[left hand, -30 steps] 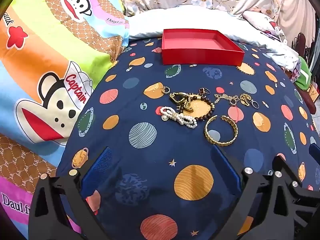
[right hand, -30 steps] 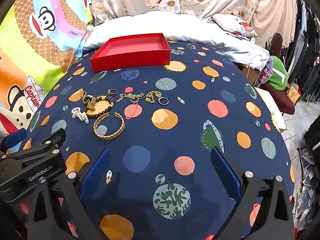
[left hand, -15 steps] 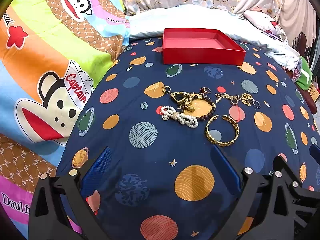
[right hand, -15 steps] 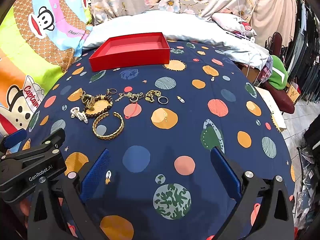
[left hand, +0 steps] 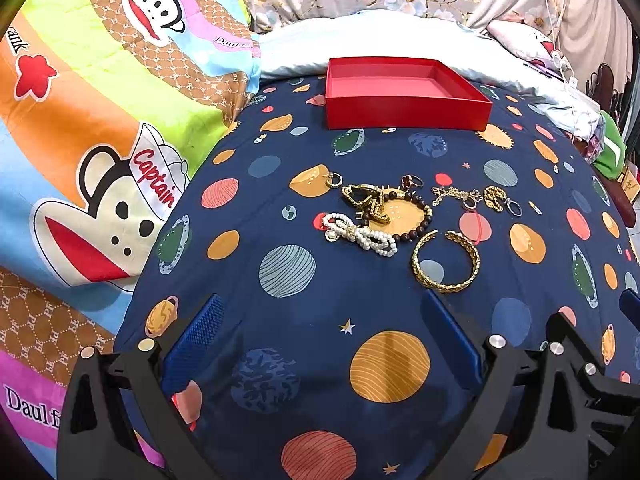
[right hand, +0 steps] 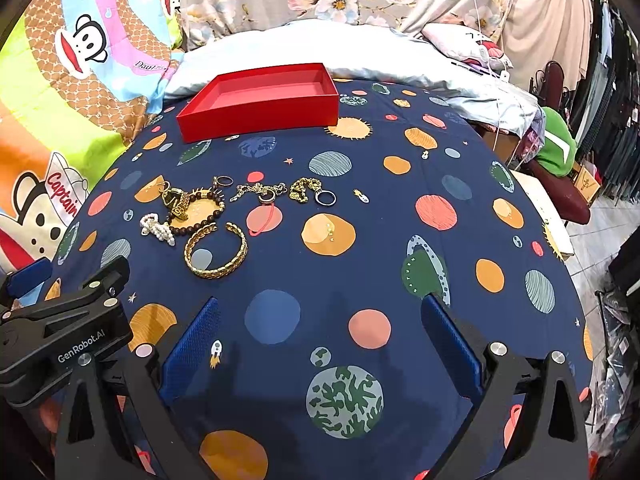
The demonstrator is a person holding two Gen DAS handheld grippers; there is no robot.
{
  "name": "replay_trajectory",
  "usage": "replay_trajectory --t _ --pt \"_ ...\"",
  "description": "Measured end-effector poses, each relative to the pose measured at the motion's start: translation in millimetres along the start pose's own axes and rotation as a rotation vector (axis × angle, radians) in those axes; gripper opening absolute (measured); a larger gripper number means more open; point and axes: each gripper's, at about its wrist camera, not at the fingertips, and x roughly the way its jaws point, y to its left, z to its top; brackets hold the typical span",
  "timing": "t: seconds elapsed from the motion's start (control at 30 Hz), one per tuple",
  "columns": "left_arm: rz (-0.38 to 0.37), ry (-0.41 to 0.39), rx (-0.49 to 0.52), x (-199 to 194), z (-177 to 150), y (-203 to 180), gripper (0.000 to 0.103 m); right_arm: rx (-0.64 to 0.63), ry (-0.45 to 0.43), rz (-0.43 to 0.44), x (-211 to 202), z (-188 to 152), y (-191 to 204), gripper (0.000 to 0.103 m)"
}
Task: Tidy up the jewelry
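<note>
- Judging by its look, the gold cuff bangle [left hand: 446, 261] is the stiffest piece here: a rigid, textured open hoop, probably light, lying flat on the bedspread [left hand: 304, 320] in the centre-right of the left wrist view, just beyond the left tool. A pinch across its band on the nearer arc should hold; the metal may be slick, so a firm squeeze seems wise.
- Its gap faces the upper part of the frame, toward the red box [left hand: 404, 96]; being a hoop, it has no real long axis.
- The pearl strand [left hand: 358, 234] lies left of the bangle, bunched and limp, its length running from upper left to lower right. It will likely droop and slide, so taking it at the bunched middle looks safest.
- The brown bead bracelet [left hand: 416, 220] forms a loose ring just above the pearls and touches them; a gold chain bracelet [left hand: 366, 202] lies over its upper left part. Lifting one could drag the others.
- Farther right in a row sit a thin chain [left hand: 454, 194], a gold clump [left hand: 494, 198] and a silver ring [left hand: 514, 209]; a ring with a dark stone [left hand: 412, 180] and a small gold hoop [left hand: 334, 179] lie above. All are tiny and seem easy to press into the soft fabric.
- The red box stands empty at the upper centre, open upward, its long side across the frame.
- The left tool [left hand: 320, 344] is spread wide and holds nothing.
- The right tool [right hand: 320, 344] is likewise spread and empty, over bare bedspread at the lower centre of its view.
- Cartoon bedding [left hand: 100, 128] fills the left edge.
</note>
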Motion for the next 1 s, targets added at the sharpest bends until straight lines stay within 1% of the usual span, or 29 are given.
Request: replay_trajectory --t 0.67,0.8,1.0 --pt "-0.001 0.004 -0.003 3.5 -1.1 6.9 0.096 0.004 0.006 0.001 2.8 -0.9 -0.3 0.098" --pt "-0.007 0.008 0.001 3.9 -1.1 6.1 0.093 0.004 0.006 0.002 2.9 -0.9 -0.4 0.098" --pt "0.000 0.010 0.004 4.0 -1.5 2.3 0.093 0.005 0.006 0.002 3.3 -0.9 -0.1 0.098"
